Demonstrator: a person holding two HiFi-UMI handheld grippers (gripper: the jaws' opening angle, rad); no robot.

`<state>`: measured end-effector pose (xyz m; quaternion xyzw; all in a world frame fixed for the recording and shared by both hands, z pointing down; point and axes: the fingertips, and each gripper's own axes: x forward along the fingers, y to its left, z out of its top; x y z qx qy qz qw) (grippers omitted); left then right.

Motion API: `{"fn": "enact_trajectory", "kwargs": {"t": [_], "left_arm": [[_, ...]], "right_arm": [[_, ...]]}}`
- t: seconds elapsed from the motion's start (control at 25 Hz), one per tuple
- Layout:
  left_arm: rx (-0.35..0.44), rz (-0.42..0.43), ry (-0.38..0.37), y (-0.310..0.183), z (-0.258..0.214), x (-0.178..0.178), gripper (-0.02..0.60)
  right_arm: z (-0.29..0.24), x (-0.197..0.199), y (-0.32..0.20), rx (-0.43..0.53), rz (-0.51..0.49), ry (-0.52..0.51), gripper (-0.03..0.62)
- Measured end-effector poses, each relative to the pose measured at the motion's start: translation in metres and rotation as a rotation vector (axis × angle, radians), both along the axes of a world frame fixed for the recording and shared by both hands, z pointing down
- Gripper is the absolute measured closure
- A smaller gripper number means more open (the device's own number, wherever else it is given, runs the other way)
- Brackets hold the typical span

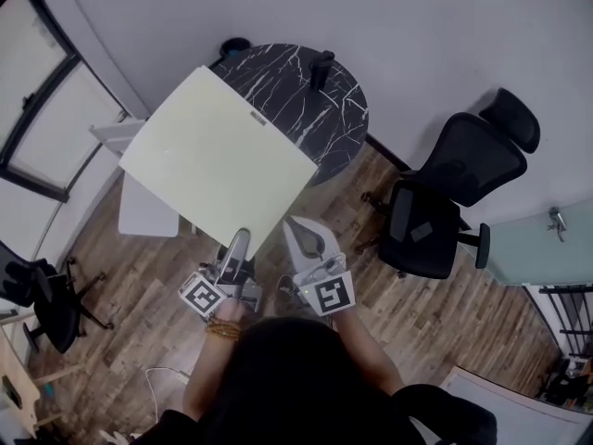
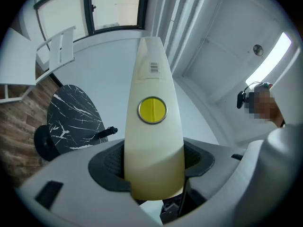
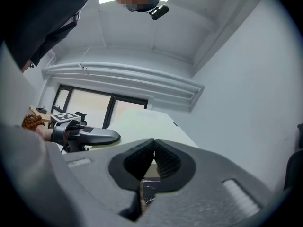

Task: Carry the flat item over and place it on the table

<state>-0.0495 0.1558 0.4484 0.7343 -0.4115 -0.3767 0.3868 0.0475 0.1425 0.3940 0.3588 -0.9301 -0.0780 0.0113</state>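
A large pale cream flat board hangs tilted above the wood floor, its far corner over the round black marble table. My left gripper is shut on the board's near edge. In the left gripper view the board runs edge-on between the jaws, with a yellow disc and a barcode label on it, and the table lies off to the left. My right gripper is shut, pads together, at the near right edge. In the right gripper view the board lies just beyond the closed tips; touch is unclear.
A small black upright object stands on the marble table. A black office chair is to the right of it. A low white stand sits under the board's left side, another dark chair at far left, and windows along the left wall.
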Motion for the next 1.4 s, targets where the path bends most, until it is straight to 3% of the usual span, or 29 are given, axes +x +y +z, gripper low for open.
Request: {"fn": "enact_trajectory", "kwargs": {"t": [0.36,0.64,0.88,1.2,1.4], "left_arm": [[-0.031,0.026,-0.061,-0.065,0.018,-0.022,0.288],[-0.052,0.138,0.0,-0.148,0.027,-0.046,0.288],[-0.114,0.23,0.011,-0.191,0.037,-0.068,0.288],[-0.145,0.312,-0.017,-0.249,0.051,-0.092,0.288],[-0.13,0.378,-0.076,-0.274,0.057,-0.091,0.288]], "right_arm": [[0.02,-0.011,-0.066,-0.052,0.02,0.035,0.595],[0.013,-0.024,-0.151,-0.012,0.132,0.087,0.595],[0.007,-0.054,-0.207,0.02,0.185,0.177,0.595],[0.02,-0.07,-0.252,-0.028,0.213,0.189,0.595],[0.035,-0.069,-0.28,-0.076,0.173,0.212,0.595]]}}
